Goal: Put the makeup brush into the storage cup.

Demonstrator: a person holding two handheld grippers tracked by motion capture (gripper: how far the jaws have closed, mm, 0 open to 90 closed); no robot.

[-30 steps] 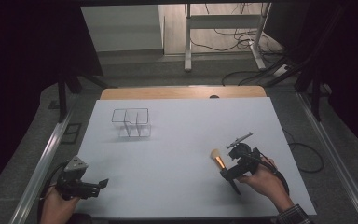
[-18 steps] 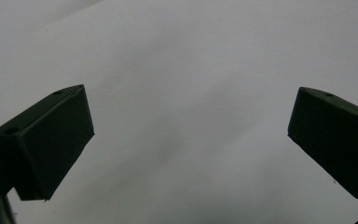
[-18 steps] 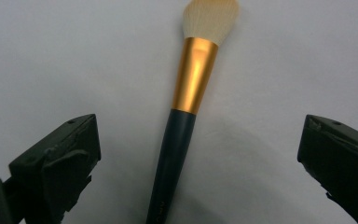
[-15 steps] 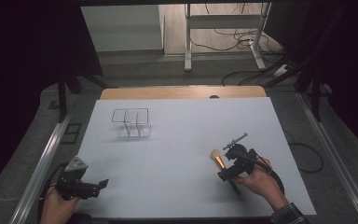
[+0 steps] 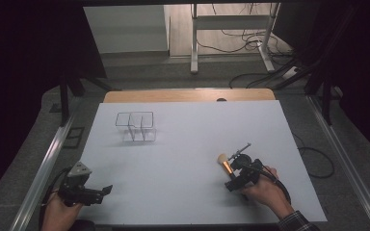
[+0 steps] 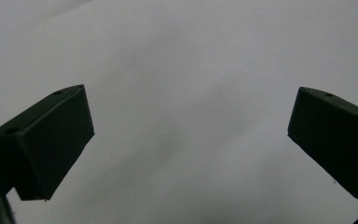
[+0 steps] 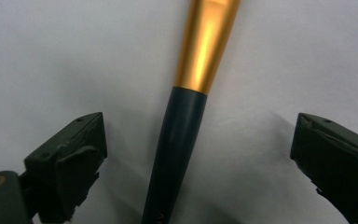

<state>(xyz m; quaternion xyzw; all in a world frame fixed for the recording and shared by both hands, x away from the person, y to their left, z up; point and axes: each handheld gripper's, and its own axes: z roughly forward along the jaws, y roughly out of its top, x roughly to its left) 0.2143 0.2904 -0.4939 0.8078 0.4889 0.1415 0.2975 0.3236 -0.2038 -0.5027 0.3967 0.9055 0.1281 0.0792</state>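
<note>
On the white table sheet (image 5: 183, 144) I count one makeup brush with a dark handle and a gold metal ferrule (image 5: 225, 165), one small clear two-compartment organiser box (image 5: 136, 126), and my two hand-held black grippers.

My right gripper (image 5: 231, 174) is low over the near right part of the sheet, my right hand (image 5: 265, 192) wrapped around its back and angled toward the far left. In the right gripper view the brush (image 7: 182, 130) lies flat on the sheet, running up the middle between the two jaws. The jaws stand wide on either side of the handle, with bare sheet showing between each pad and the brush, so nothing is gripped; they have just been closing in a little.

My left gripper (image 5: 89, 191) sits at the near left corner, my left hand (image 5: 58, 211) behind it (partly cut off by the frame edge). Its jaws are spread wide over bare white sheet, holding nothing.

The organiser stands far left, well apart from both grippers. The brush's bristle tip is cut off in the right gripper view, and from above its handle end seems hidden under my right gripper.
</note>
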